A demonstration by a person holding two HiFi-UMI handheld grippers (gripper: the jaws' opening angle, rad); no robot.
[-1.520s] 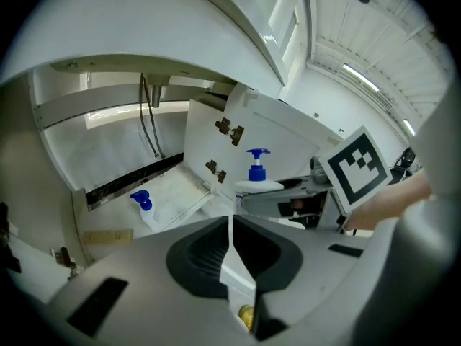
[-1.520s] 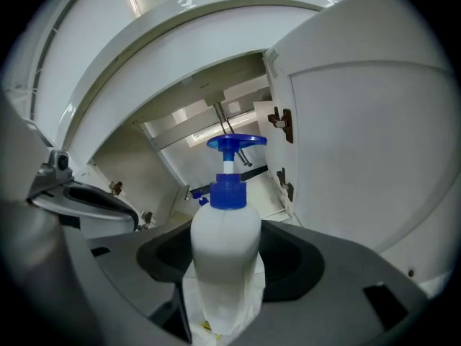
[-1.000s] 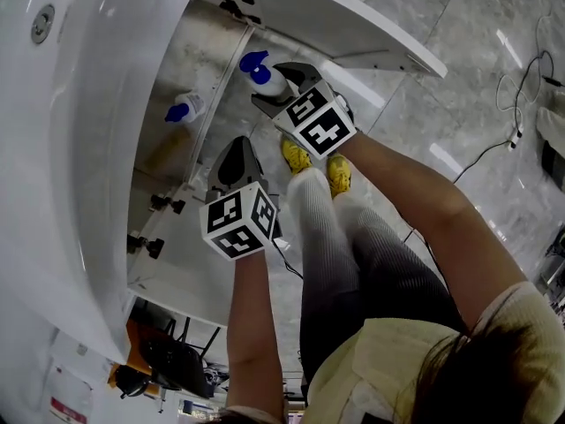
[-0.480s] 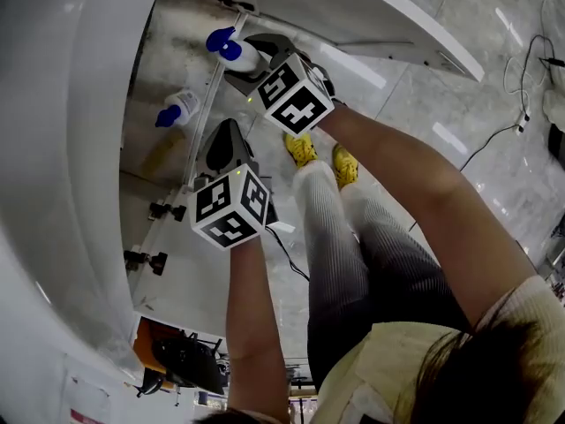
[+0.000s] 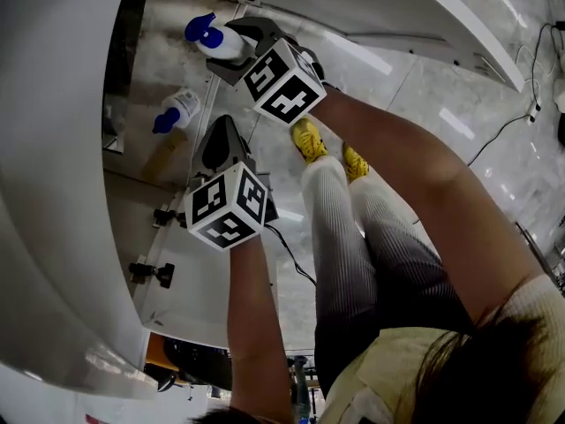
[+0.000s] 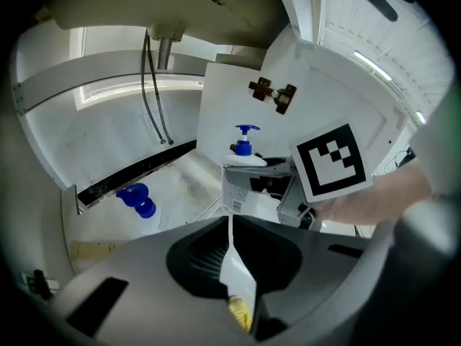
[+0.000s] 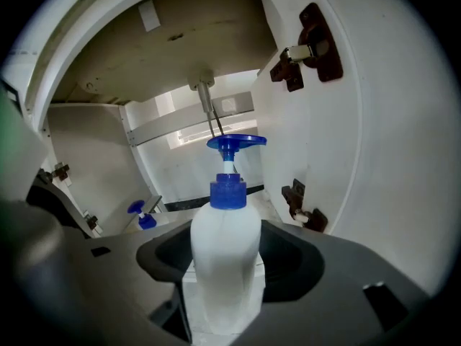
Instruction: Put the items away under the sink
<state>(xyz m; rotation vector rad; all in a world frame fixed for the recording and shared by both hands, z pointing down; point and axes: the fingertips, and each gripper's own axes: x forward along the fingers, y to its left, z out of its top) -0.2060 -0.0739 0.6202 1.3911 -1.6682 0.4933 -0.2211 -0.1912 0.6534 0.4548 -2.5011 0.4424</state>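
In the open white under-sink cabinet [image 6: 180, 182], a white bottle with a blue pump top [image 6: 137, 199] sits ahead and to the left of the left gripper [image 6: 232, 225], which is clenched on a thin white-and-yellow sachet [image 6: 239, 283]; so slight a pinch could let it slip out. The right gripper [image 7: 227, 294] grasps a white plastic pump bottle with a blue nozzle [image 7: 225, 244], upright, whose tall head might clip the brown door hinge [image 7: 301, 215] just to its right, or tip over on release

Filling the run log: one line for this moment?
left gripper: shut on packet | right gripper: shut on bottle, at open cabinet | second bottle: inside cabinet
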